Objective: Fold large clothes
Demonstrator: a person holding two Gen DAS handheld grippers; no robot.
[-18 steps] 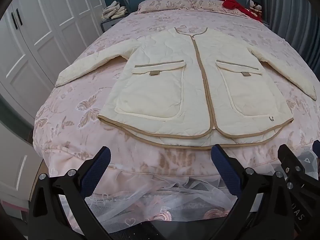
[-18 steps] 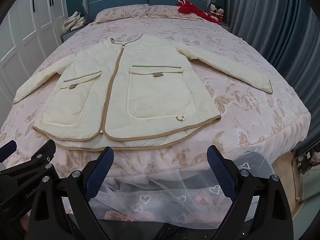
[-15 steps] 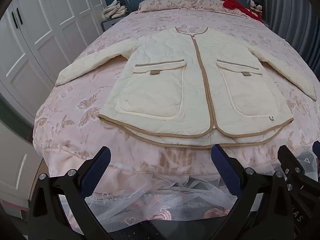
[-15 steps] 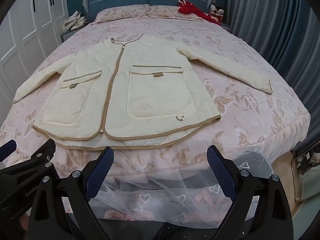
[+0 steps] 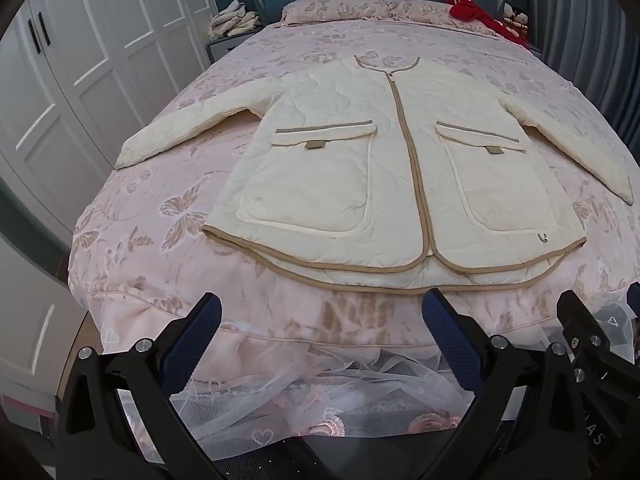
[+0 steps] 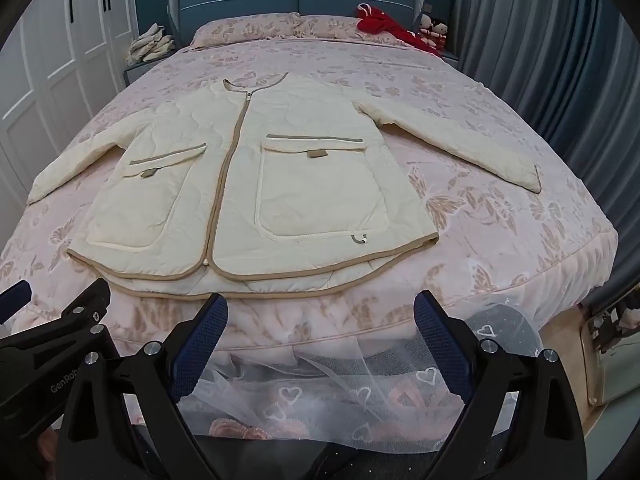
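Observation:
A cream quilted jacket (image 5: 396, 184) with tan trim, a closed zip and two flap pockets lies flat and face up on the bed, sleeves spread out to both sides, hem toward me. It also shows in the right wrist view (image 6: 248, 188). My left gripper (image 5: 322, 316) is open and empty, held in the air before the foot of the bed, short of the hem. My right gripper (image 6: 320, 314) is open and empty beside it, also short of the hem. Each gripper shows at the edge of the other's view.
The bed has a pink floral bedspread (image 5: 172, 216) and a lace skirt (image 6: 320, 392) at its foot. White wardrobes (image 5: 80, 60) stand on the left, grey curtains (image 6: 560, 60) on the right. Red fabric (image 6: 384, 26) and pillows (image 5: 340, 6) lie at the headboard.
Both grippers have edged slightly forward toward the foot of the bed. The jacket has not moved.

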